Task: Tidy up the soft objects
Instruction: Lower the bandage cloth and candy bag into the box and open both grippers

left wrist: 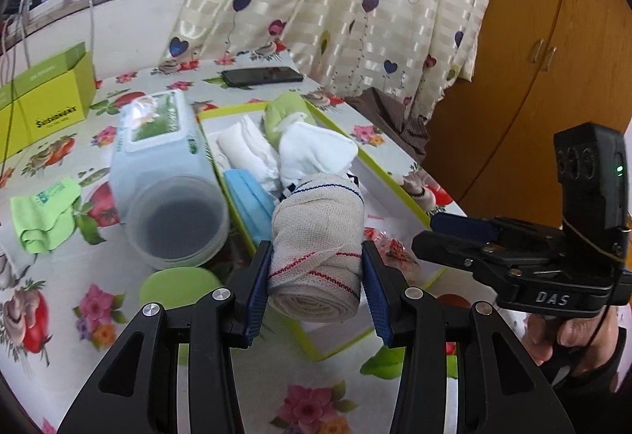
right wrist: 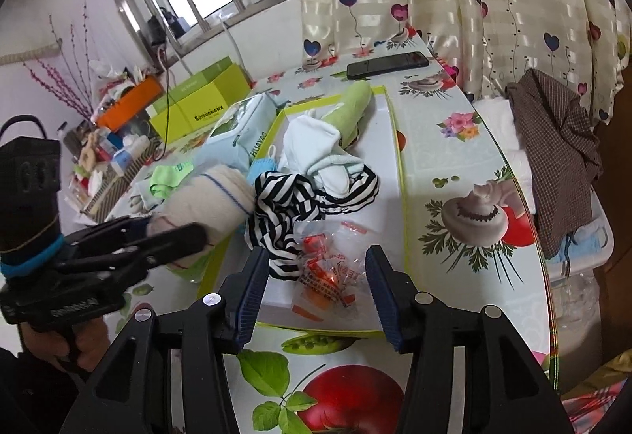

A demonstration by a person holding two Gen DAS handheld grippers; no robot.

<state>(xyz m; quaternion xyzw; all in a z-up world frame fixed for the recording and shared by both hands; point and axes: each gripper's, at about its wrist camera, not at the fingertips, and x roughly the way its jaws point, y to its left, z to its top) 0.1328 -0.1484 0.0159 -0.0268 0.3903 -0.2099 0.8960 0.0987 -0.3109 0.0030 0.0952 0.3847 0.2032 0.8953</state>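
Over the lime-edged tray (left wrist: 395,173), your left claw (left wrist: 316,276) grips the bandage roll (left wrist: 318,236); your right claw (right wrist: 316,292) gapes wide above the plastic wrapper (right wrist: 331,268).

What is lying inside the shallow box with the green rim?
Inside the green-rimmed box: white socks, striped cloth, green roll, blue mask, orange-printed plastic packet. Anything beneath is hidden.

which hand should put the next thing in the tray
Left. The left gripper is already shut on the bandage roll, right above the tray. The right gripper is open and empty.
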